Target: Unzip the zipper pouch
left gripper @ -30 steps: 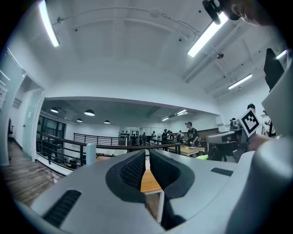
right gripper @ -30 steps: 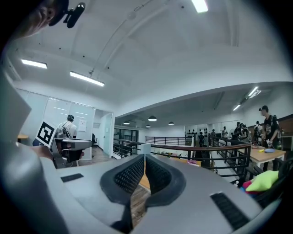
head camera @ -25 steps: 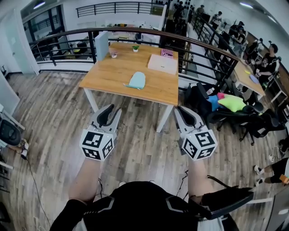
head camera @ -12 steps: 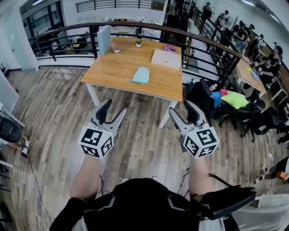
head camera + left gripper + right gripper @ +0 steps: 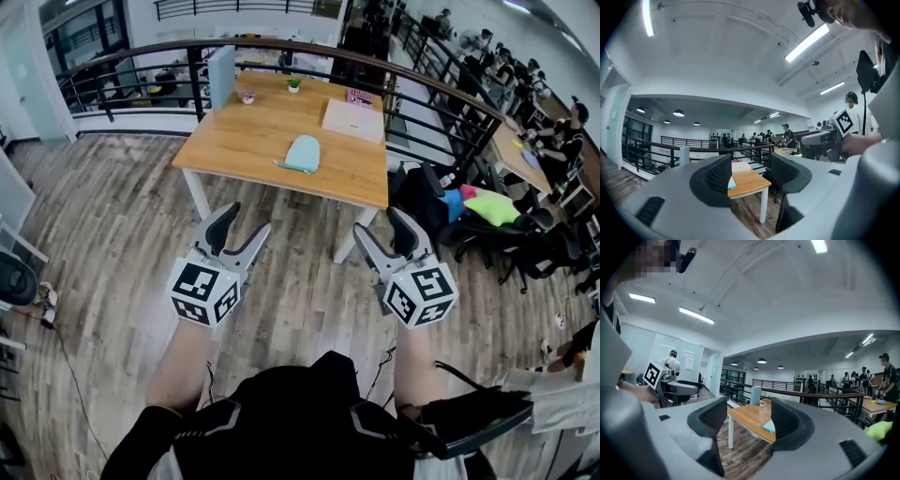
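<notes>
A light teal zipper pouch (image 5: pixel 303 153) lies flat on a wooden table (image 5: pixel 244 141) some way ahead of me. Both grippers hang in the air over the wood floor, well short of the table. My left gripper (image 5: pixel 242 225) is open with nothing between its jaws. My right gripper (image 5: pixel 380 225) has its jaws opening wide, also with nothing between them. In the left gripper view only a sliver of the pouch (image 5: pixel 731 183) shows beside the left finger. In the right gripper view the pouch (image 5: pixel 767 426) peeks out by the right finger, on the table (image 5: pixel 745 418).
A flat white box (image 5: pixel 353 119), a pink item (image 5: pixel 360 96), a small plant (image 5: pixel 293 84) and an upright panel (image 5: pixel 221 77) are on the table's far part. A black railing (image 5: pixel 431 94) runs behind it. Office chairs with a green cushion (image 5: pixel 492 208) stand at the right.
Both grippers' jaws have spread from nearly shut to wide open. The grippers stay low in front of me; the table sits slightly further right in view.
</notes>
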Demonstrator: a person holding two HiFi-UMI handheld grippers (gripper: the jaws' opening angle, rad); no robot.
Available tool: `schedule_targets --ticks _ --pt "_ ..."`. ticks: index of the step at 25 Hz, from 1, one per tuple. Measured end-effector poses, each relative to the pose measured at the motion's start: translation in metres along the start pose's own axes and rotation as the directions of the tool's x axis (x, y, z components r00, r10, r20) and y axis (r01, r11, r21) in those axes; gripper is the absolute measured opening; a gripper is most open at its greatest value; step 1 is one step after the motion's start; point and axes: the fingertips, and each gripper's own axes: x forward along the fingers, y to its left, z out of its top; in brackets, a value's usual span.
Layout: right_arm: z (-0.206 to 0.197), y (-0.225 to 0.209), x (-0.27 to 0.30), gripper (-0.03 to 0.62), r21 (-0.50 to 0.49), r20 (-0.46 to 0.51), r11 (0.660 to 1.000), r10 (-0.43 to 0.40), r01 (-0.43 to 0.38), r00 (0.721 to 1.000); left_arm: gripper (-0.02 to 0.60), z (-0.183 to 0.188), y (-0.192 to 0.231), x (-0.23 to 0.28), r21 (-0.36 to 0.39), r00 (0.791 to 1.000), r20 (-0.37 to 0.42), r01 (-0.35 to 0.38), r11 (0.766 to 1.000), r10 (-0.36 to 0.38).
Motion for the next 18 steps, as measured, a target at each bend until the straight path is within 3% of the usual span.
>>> schedule_targets --ticks 10,18 --pt "-0.014 -0.022 0.069 0.282 0.003 -0.011 0.997 0.074 -0.074 0.997 0.268 -0.009 0.04 0.039 0.016 0.999 -0.012 -0.035 0.999 0.036" --pt "-0.012 -0.091 0.145 0.278 0.005 0.017 0.988 0.156 -0.156 0.988 0.268 0.0 0.074 0.12 0.028 0.993 -0.014 -0.114 0.993 0.115"
